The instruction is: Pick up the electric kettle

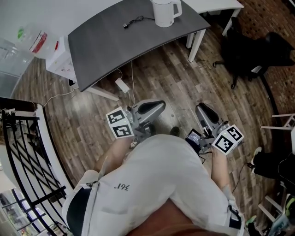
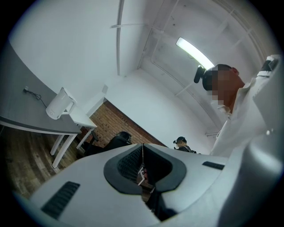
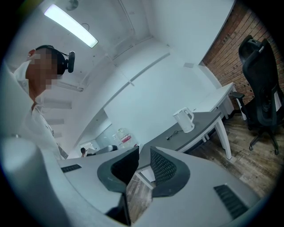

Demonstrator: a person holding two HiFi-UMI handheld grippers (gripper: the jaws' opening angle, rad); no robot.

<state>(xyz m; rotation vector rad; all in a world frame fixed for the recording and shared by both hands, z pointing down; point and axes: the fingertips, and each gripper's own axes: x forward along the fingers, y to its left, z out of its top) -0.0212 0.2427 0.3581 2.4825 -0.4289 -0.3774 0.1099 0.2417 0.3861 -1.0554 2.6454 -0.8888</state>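
Approach step, no grasp yet. The kettle [image 1: 165, 12] stands upright on the far end of the grey counter [image 1: 110, 46], a loose cable [image 1: 133, 21] just beside it, well apart from both tools. The left hand-held gripper [image 2: 143, 156] is fully closed on nothing. The right hand-held gripper [image 3: 144, 165] has a narrow gap and is empty. Next: walk in, spread the jaws wide, and line up on the handle or body. The only readable writing is "361" on the person's clothing [image 1: 122, 186]. No brand is legible on the kettle.
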